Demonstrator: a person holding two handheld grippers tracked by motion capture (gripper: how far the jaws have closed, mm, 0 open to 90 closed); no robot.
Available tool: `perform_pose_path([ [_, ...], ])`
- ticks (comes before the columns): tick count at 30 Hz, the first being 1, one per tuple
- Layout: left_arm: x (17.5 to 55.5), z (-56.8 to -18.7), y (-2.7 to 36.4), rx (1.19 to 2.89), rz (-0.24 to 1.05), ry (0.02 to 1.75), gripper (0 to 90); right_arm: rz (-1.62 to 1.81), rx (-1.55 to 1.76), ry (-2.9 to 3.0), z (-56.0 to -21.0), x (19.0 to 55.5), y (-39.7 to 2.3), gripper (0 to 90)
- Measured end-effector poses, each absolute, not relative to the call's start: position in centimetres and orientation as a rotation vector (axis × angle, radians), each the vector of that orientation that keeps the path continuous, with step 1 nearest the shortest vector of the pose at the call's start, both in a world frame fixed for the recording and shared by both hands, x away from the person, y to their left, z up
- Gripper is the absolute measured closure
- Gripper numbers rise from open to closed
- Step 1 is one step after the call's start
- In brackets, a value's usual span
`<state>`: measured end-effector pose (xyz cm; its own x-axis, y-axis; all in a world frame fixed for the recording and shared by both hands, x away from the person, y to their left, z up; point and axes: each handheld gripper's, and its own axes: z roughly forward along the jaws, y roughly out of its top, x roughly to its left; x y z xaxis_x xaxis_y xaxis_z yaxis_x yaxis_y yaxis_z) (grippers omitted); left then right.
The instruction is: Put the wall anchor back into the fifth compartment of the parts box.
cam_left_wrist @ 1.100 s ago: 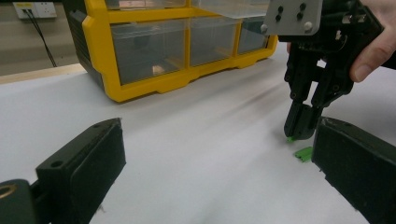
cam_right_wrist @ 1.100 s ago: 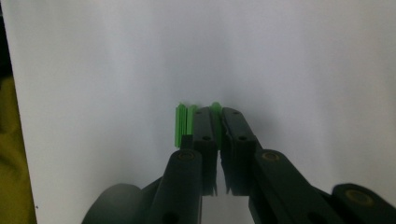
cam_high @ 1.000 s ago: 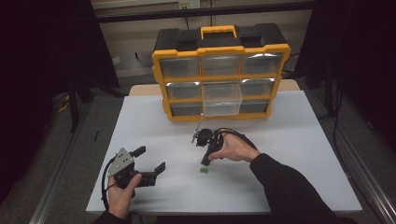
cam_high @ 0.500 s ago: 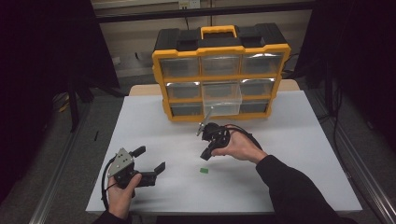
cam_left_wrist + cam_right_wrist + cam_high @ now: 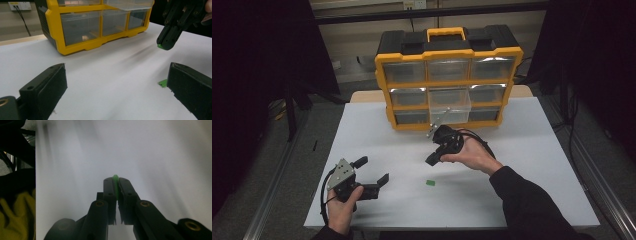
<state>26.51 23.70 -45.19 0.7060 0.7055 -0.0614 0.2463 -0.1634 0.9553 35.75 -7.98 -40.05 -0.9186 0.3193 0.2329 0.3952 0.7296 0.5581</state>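
Right gripper [image 5: 432, 160] held above the white table [image 5: 537, 165], in front of the yellow organiser box [image 5: 447, 80], tips angled down toward the person's left. Its jaws are pressed nearly together on a small green piece [image 5: 115, 178]; in the right gripper view the piece sits pinched between the two pads with only its top edge poking out past the tips, and the table surface behind is streaked with blur. From the left gripper view the same green sliver [image 5: 160, 46] shows at the tip of the right gripper [image 5: 168, 41], clear of the table. A second green piece [image 5: 430, 183] lies flat on the table, nearer the person than the right gripper and to the right of the left gripper [image 5: 374, 172]; in the left gripper view it [image 5: 163, 83] peeks out just beside the right-hand jaw. Left gripper sits low over the near-left part of the table, jaws spread wide with nothing between them. The middle drawer [image 5: 449, 105] of the box stands pulled out, clear-walled.
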Motion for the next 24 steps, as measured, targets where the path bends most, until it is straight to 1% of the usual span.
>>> perform_pose_path([
  [24, 26.5, -45.2, 23.7, 1.732, 0.486, 0.762, 2.8, -1.121, -0.633, -2.801, -37.2, 36.3, -10.0, 85.1],
])
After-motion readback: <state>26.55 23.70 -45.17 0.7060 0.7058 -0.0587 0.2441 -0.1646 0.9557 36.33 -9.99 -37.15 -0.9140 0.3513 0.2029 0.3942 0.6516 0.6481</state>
